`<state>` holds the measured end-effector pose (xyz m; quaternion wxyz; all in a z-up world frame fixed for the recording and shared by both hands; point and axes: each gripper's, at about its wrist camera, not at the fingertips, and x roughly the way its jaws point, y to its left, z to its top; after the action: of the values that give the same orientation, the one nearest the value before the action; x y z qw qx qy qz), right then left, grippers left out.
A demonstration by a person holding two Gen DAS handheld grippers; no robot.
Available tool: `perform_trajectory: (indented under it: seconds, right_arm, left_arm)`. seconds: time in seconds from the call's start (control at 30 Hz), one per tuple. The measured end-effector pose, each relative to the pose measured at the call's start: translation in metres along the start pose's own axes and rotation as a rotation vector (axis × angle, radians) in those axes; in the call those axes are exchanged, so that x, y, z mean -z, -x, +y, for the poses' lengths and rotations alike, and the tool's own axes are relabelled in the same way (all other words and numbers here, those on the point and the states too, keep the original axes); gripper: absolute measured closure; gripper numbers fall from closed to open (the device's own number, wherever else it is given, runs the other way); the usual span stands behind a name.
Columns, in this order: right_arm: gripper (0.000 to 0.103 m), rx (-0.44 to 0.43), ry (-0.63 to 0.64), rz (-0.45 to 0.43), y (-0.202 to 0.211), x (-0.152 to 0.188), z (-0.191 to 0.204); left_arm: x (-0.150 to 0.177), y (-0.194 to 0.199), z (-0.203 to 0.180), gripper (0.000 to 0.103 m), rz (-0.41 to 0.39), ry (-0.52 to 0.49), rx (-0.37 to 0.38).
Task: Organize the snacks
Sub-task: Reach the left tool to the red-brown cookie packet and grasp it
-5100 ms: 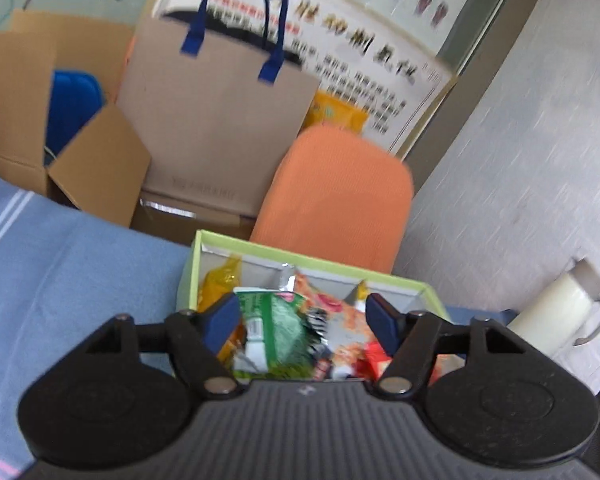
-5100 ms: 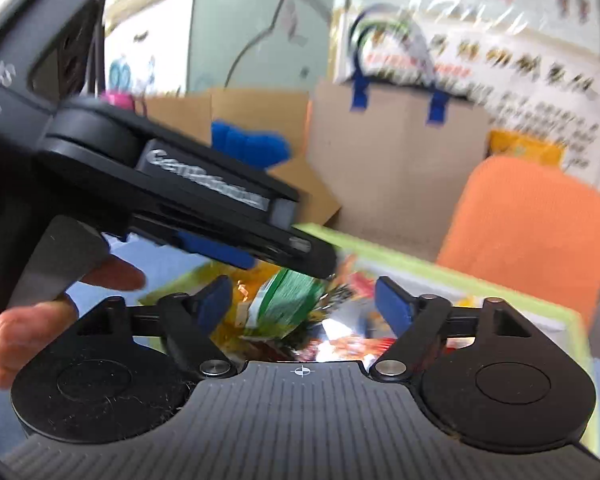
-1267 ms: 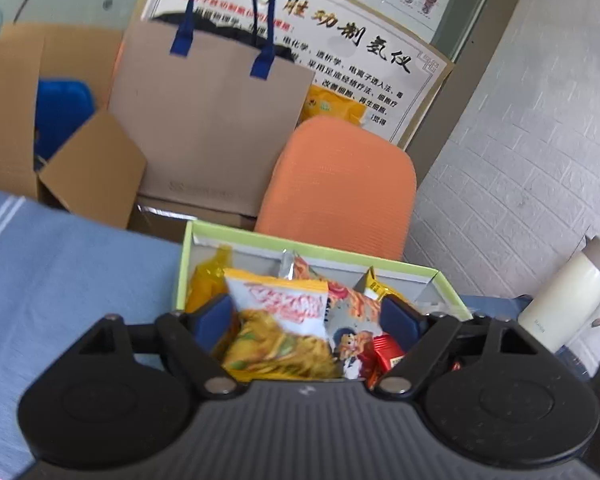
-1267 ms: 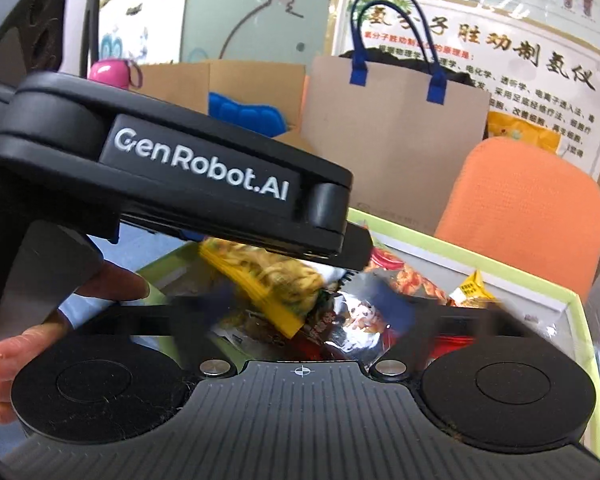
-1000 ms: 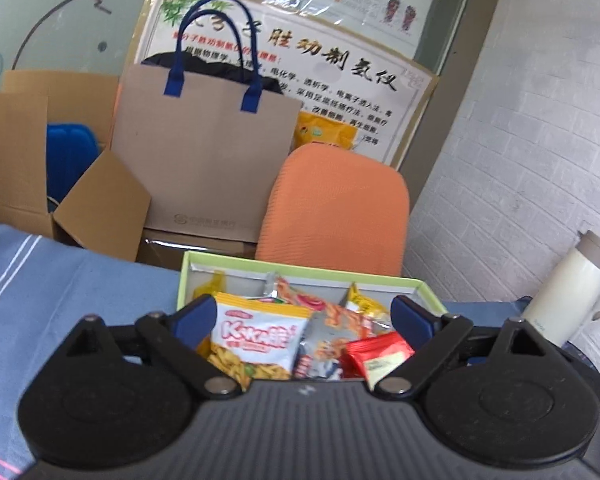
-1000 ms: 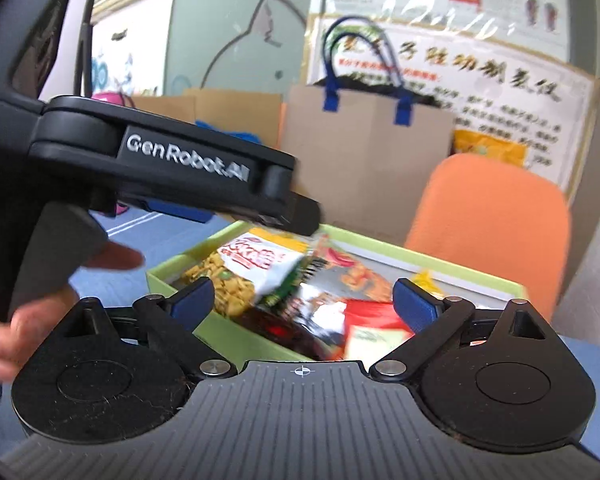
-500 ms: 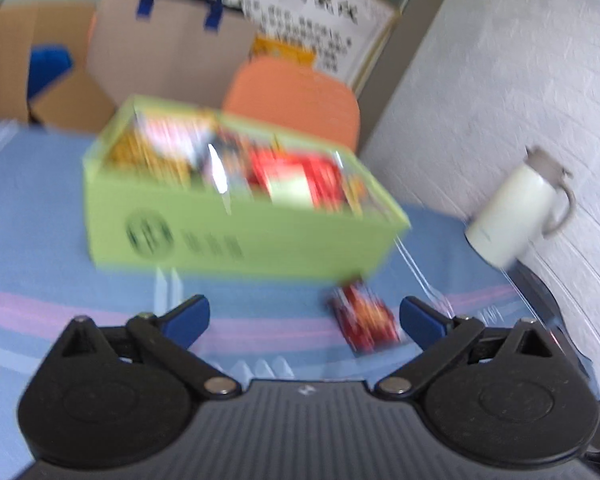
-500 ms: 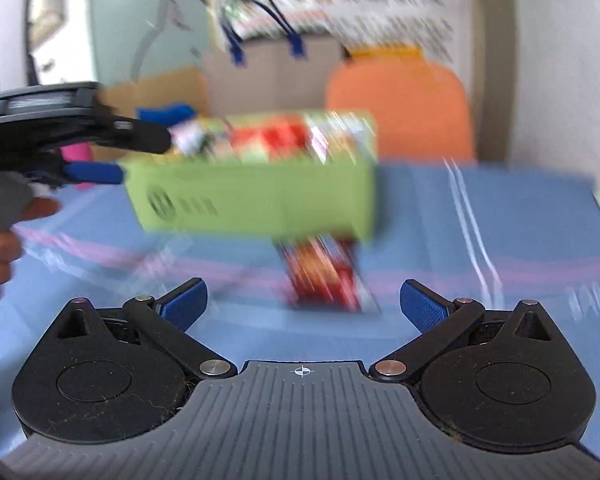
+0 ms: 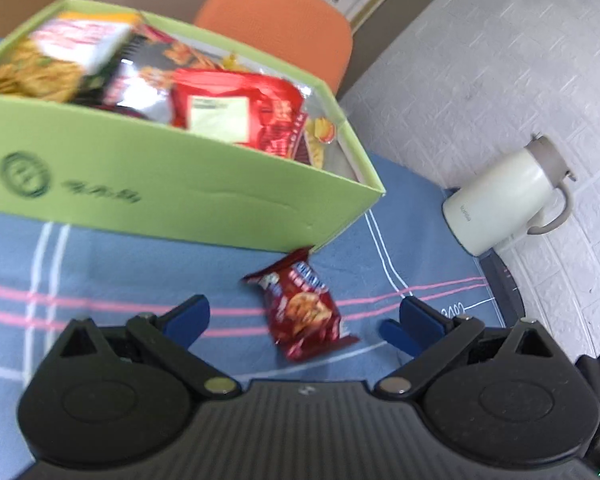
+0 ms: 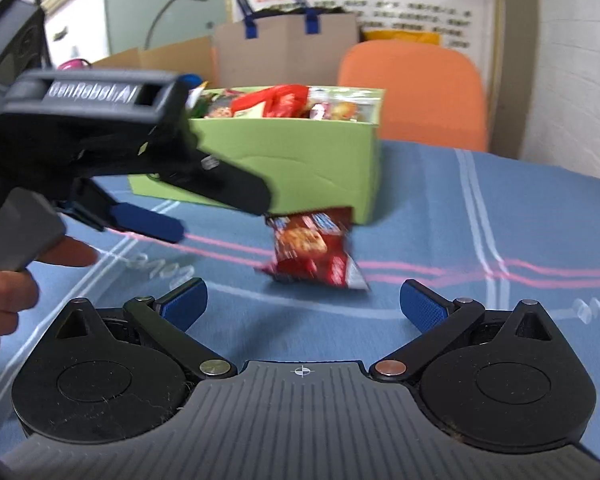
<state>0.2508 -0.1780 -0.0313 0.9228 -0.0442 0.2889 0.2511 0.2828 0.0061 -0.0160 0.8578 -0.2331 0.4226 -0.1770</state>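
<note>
A light green box (image 9: pixel 172 196) holds several snack packets, with a red one (image 9: pixel 236 108) on top; the box also shows in the right wrist view (image 10: pixel 300 160). A small dark red snack packet (image 9: pixel 304 308) lies on the blue cloth just in front of the box's right corner; it also shows in the right wrist view (image 10: pixel 312 248). My left gripper (image 9: pixel 300 320) is open and empty, just short of the packet. My right gripper (image 10: pixel 302 304) is open and empty, a little nearer than the packet. The left gripper's body (image 10: pixel 100 128) shows at the left of the right wrist view.
A blue cloth with pink and white stripes (image 9: pixel 100 272) covers the table. A cream jug (image 9: pixel 504 200) stands at the table's right edge by the white wall. An orange chair (image 10: pixel 412 92), a paper bag (image 10: pixel 284 48) and cardboard boxes stand behind the table.
Both grippers pulled back from over the box and dropped low in front of it. A yellow snack bag was let go into the box. Both jaws opened wider.
</note>
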Motion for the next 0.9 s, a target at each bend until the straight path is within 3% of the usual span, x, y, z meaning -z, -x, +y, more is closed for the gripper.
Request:
perform_trajectory:
  seconds: [0.13, 0.2, 0.23, 0.33, 0.47, 0.63, 0.73, 0.83, 0.9]
  right_arm:
    - [0.012, -0.038, -0.002, 0.046, -0.031, -0.014, -0.007]
    - [0.013, -0.096, 0.005, 0.086, -0.044, -0.017, -0.008]
    - [0.012, -0.130, 0.015, 0.095, -0.048, -0.017, -0.006]
    - [0.011, -0.137, 0.049, 0.095, -0.053, -0.016, 0.001]
    - [0.014, -0.146, 0.042, 0.086, -0.042, -0.012, 0.009]
    - [0.014, -0.168, 0.089, 0.105, -0.007, 0.013, 0.037]
    - [0.014, -0.161, 0.101, 0.106, 0.020, 0.033, 0.055]
    - [0.012, -0.084, 0.065, 0.078, 0.047, 0.048, 0.066]
    - [0.011, -0.017, 0.019, 0.040, 0.063, 0.056, 0.067]
  left_arm:
    - [-0.019, -0.030, -0.005, 0.012, 0.086, -0.011, 0.022]
    - [-0.024, -0.040, -0.004, 0.013, 0.133, -0.032, 0.077]
    - [-0.025, -0.046, -0.001, 0.018, 0.160, -0.022, 0.090]
    - [-0.023, -0.048, -0.001, 0.024, 0.186, -0.053, 0.078]
    - [-0.002, -0.031, -0.005, 0.028, 0.178, -0.089, 0.047]
    - [0.052, 0.006, -0.010, 0.029, 0.153, -0.130, 0.008]
    - [0.080, 0.032, -0.010, 0.031, 0.092, -0.100, -0.042]
    - [0.097, 0.055, -0.005, 0.021, 0.003, -0.064, -0.120]
    - [0.095, 0.061, 0.000, 0.021, -0.026, -0.055, -0.152]
